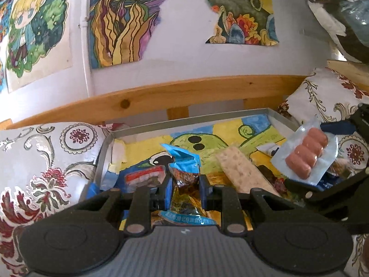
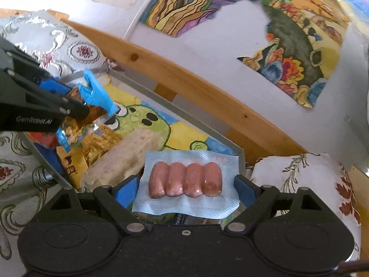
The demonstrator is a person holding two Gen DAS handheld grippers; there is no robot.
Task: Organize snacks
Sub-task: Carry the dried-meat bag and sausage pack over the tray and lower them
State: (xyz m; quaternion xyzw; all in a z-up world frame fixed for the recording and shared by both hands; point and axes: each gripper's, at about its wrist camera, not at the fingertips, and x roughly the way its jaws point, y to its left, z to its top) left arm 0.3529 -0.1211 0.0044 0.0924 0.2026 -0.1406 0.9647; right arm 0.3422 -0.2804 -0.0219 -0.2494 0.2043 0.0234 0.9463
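My left gripper [image 1: 184, 184] is shut on a snack packet [image 1: 183, 173] with a torn blue top and a clear brown-and-gold body, held upright over the near end of a grey metal tray [image 1: 191, 117]. In the right wrist view this left gripper [image 2: 69, 99] comes in from the left with the same packet [image 2: 96, 92]. My right gripper [image 2: 184, 190] is shut on a pale blue pack of small pink sausages [image 2: 184, 182] above the tray's right side. The left wrist view shows that sausage pack [image 1: 304, 157] tilted in the air.
The tray floor is a painted green cactus drawing [image 1: 207, 143]. On it lie a pale rice bar [image 1: 239, 168] [image 2: 129, 157], a red packet [image 1: 145, 176] and other wrappers. Patterned cushions [image 1: 46, 161] [image 2: 311, 175] flank the tray. Behind it are a wooden rail [image 1: 161, 94] and a wall.
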